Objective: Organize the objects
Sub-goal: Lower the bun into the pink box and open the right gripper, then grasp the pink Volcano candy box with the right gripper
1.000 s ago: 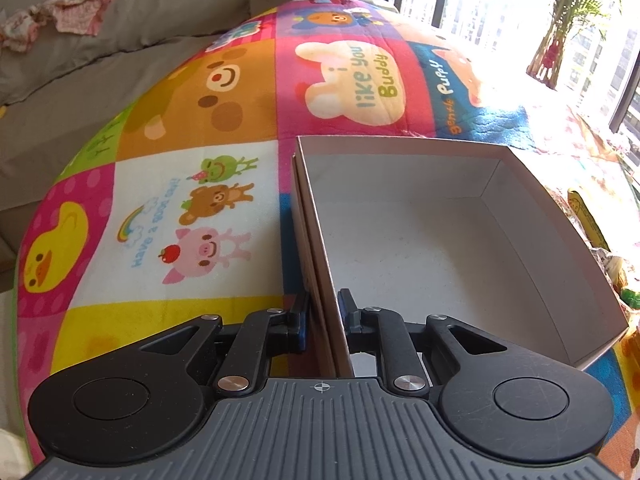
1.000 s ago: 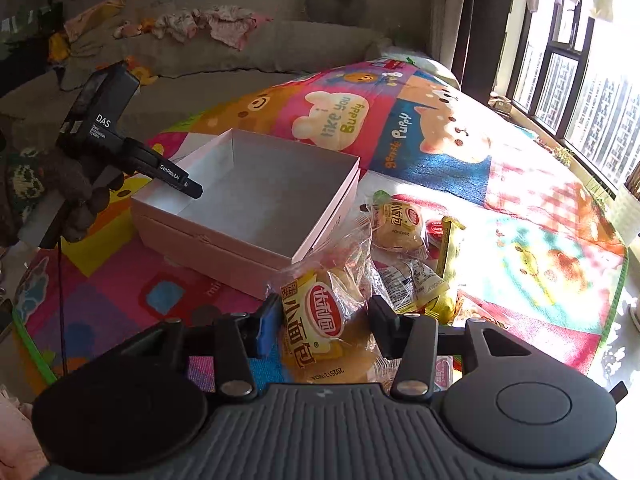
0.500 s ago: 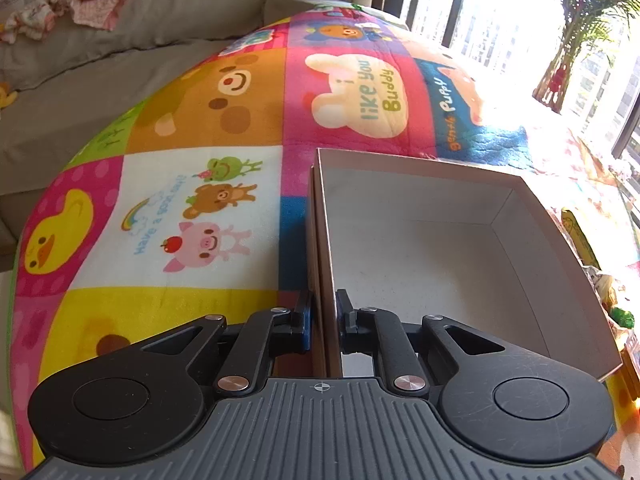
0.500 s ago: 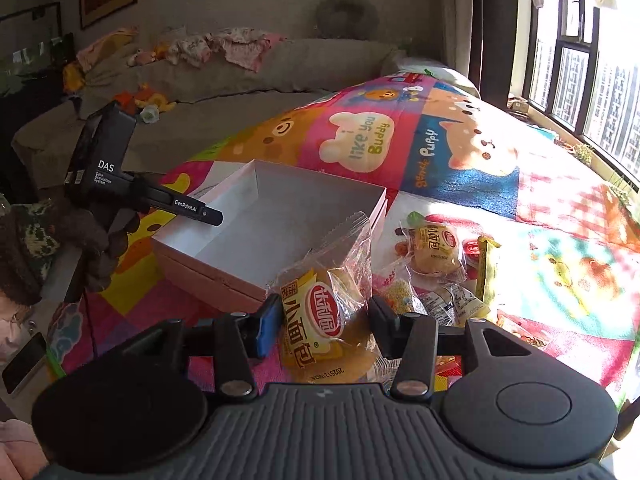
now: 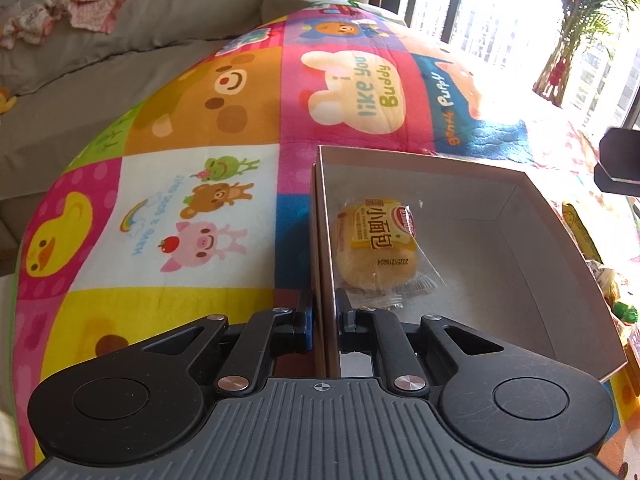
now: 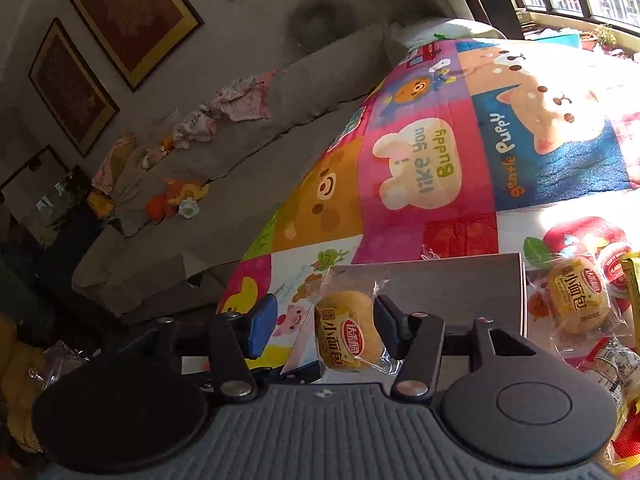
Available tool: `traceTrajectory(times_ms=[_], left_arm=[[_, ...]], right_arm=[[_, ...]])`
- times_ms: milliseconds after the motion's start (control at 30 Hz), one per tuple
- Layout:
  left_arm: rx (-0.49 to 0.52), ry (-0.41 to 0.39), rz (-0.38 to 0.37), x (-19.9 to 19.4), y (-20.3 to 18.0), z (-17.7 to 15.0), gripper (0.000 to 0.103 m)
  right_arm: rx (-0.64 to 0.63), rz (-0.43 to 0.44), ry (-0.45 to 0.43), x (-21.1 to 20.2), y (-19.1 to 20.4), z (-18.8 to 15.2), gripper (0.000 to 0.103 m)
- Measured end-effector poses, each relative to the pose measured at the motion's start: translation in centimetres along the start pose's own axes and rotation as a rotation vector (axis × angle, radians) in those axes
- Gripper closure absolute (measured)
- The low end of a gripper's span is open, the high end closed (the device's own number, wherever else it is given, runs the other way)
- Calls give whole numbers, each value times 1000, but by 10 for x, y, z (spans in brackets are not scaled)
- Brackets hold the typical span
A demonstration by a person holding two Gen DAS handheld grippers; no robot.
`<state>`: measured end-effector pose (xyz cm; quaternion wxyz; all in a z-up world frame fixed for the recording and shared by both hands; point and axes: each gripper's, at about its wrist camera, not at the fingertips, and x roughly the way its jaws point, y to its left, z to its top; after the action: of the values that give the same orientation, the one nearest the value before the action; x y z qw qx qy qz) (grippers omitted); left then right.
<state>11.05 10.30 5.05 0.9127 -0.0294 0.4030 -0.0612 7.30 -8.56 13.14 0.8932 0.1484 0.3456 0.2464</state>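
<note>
A pale cardboard box (image 5: 532, 216) sits on the colourful play mat. My left gripper (image 5: 324, 312) is shut on the box's near-left wall, one finger outside and one inside. A wrapped yellow bun (image 5: 376, 248) lies on the box floor close to that wall. In the right wrist view the same bun (image 6: 346, 332) shows between the fingers of my right gripper (image 6: 324, 316), whose jaws are opening. The blue pad (image 6: 262, 326) stands clear of the wrapper. The box (image 6: 440, 292) lies below this gripper.
A second wrapped bun (image 6: 576, 296) and several other snack packets (image 6: 616, 364) lie on the mat to the right of the box. A grey sofa (image 6: 248, 160) with clothes and toys runs along the mat's far side. Windows are at the right.
The right gripper has swung over the box and rolled, and its jaws have widened. The bun it held now lies inside the box. The left gripper keeps its hold on the box wall.
</note>
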Motion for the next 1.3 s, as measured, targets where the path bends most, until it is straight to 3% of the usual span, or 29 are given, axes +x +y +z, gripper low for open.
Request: traceTrajectory(times_ms=[133, 300, 367, 433, 467, 767, 967, 1100, 1300], left_arm=[[-8, 0, -7, 0, 1, 1, 91], [-34, -2, -16, 2, 3, 3, 91], [-39, -2, -16, 2, 3, 3, 91], [-46, -1, -16, 2, 3, 3, 91], [-47, -1, -14, 3, 3, 3, 91], [-68, -9, 2, 14, -5, 13, 88], [-96, 0, -15, 17, 1, 17, 89], [-91, -1, -9, 17, 1, 16, 89], [-92, -4, -9, 14, 2, 14, 89]], right_arm=[[-242, -122, -59, -43, 2, -40, 44], [-447, -225, 17, -74, -1, -99, 41], [-489, -261, 49, -73, 1, -117, 48], [-451, -242, 75, -67, -2, -124, 62], [-430, -238, 74, -64, -3, -125, 64], [-391, -346, -16, -38, -8, -122, 66], [-338, -298, -42, -49, -18, -116, 66], [-312, -279, -48, -64, -24, -117, 62], [-263, -403, -40, -93, -52, -122, 44]])
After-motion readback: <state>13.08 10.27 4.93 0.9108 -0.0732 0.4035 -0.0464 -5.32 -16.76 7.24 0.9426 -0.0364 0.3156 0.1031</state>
